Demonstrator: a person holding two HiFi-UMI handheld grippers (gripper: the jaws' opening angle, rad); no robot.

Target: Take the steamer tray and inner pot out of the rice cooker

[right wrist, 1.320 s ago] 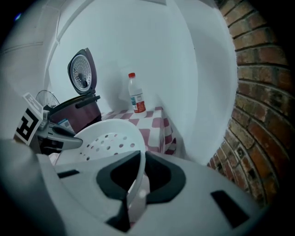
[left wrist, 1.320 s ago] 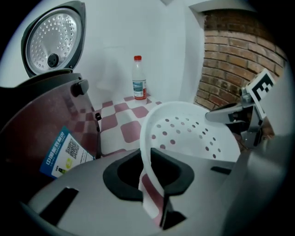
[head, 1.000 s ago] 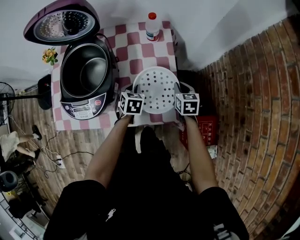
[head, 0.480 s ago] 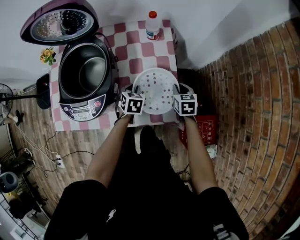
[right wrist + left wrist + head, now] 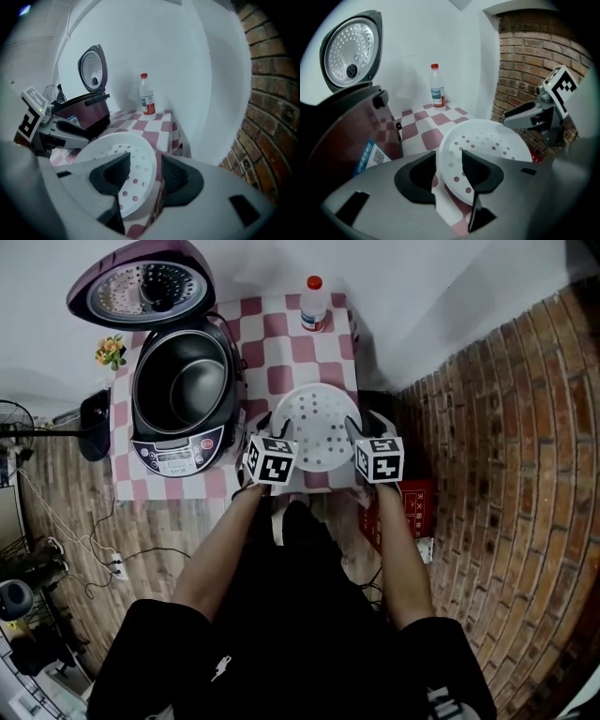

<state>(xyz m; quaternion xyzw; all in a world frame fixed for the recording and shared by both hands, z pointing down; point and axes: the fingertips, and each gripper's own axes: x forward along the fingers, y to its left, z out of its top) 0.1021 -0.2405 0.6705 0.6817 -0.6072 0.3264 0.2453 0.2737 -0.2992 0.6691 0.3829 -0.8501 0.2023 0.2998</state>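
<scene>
The white perforated steamer tray [image 5: 319, 427] lies on the checked tablecloth to the right of the rice cooker [image 5: 183, 395]. The cooker's lid [image 5: 141, 292] stands up, and the dark inner pot [image 5: 187, 381] sits inside the body. My left gripper [image 5: 279, 437] is at the tray's left rim and my right gripper [image 5: 360, 434] at its right rim. Both have just been opening. In the left gripper view the jaws of the left gripper [image 5: 449, 161] stand apart around the tray's [image 5: 487, 140] edge without pressing it. The right gripper [image 5: 145, 164] straddles the tray [image 5: 117, 150] the same way.
A plastic bottle with a red cap [image 5: 313, 301] stands at the table's back edge. Yellow flowers [image 5: 111, 351] sit left of the cooker. A brick wall [image 5: 497, 456] runs along the right, with a red crate [image 5: 412, 507] on the floor by the table.
Both grippers have opened and let go of the steamer tray's rim. They have drawn back slightly toward the person, and the tray stays on the table.
</scene>
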